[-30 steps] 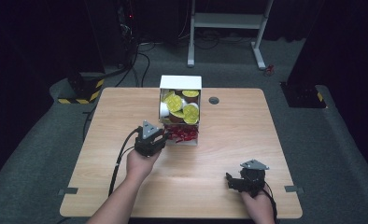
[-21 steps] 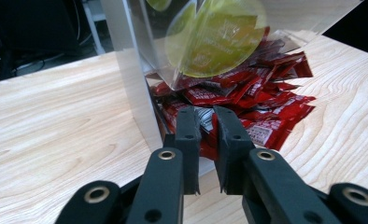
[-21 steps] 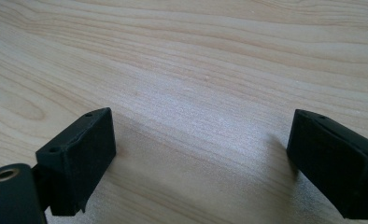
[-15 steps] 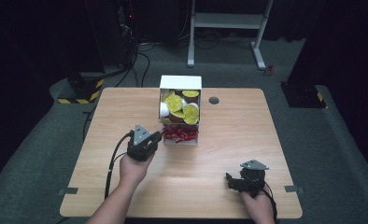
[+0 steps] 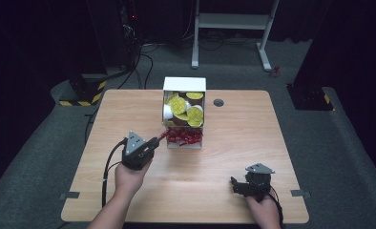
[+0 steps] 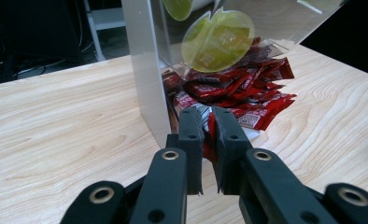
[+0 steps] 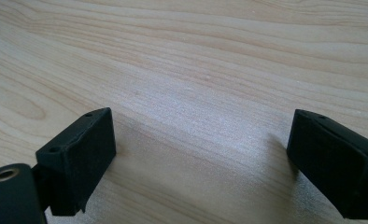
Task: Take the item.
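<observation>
A clear-fronted white dispenser box stands at the table's far middle, holding yellow-lidded cups above a heap of red sauce packets. My left gripper lies just left of the box's open foot, pointing at the heap. In the left gripper view its jaws are shut on one red packet, pinched at the edge of the heap beside the box's clear wall. My right gripper rests near the table's front right, and its open jaws have only bare wood between them.
The wooden table has a round cable hole right of the box. Beyond the far edge stand a white metal frame and dark equipment. Yellow-black striped tape marks the floor at the far left.
My left gripper has drawn back from the box's foot, to the left and toward the person, with its jaws shut on a red packet. The right gripper has stayed put.
</observation>
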{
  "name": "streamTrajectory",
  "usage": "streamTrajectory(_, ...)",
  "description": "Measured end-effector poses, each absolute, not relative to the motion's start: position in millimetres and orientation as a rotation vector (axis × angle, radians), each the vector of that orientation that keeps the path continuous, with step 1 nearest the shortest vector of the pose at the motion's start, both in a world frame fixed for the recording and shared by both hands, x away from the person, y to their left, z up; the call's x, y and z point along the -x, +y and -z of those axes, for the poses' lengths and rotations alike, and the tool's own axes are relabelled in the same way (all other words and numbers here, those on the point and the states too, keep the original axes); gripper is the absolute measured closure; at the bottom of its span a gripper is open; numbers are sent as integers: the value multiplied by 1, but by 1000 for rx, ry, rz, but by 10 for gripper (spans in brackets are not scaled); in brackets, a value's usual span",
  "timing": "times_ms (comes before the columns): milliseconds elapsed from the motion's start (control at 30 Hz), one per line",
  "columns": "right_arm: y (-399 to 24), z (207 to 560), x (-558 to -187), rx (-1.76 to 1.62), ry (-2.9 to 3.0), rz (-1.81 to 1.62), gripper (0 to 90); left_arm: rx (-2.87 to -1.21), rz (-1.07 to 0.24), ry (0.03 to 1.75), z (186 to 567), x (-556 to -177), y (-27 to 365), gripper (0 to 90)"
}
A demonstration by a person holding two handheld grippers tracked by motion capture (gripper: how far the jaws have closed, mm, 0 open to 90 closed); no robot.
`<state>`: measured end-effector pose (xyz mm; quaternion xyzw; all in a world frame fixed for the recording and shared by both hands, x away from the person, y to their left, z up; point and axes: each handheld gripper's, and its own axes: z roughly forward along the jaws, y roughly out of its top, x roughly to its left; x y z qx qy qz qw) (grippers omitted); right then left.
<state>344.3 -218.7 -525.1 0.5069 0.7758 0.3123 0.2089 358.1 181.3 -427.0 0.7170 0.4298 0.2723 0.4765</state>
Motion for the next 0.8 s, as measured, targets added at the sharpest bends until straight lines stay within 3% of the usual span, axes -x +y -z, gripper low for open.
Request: streamTrajectory(800,-219,525,-344,-1410,2159,-869,80,-1670,-655,1043,416,-333,206,847)
